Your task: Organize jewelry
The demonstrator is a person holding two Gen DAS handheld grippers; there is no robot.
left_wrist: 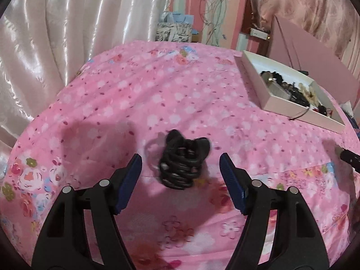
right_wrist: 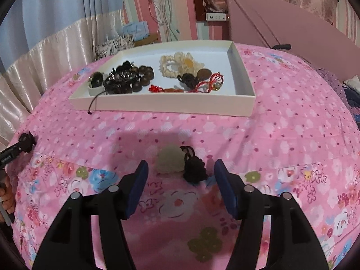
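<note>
Left tool (left_wrist: 180,160) apart over glossy black coiled bracelet (left_wrist: 180,164), right tool (right_wrist: 181,166) apart, shallow white box (right_wrist: 162,104)

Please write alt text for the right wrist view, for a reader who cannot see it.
The open right claw hangs over a pale green stone pendant with a black knotted cord, lying on a pink floral bedspread. Behind it, a shallow white tray holds dark bead bracelets, a cream scrunchie and red cords.
</note>
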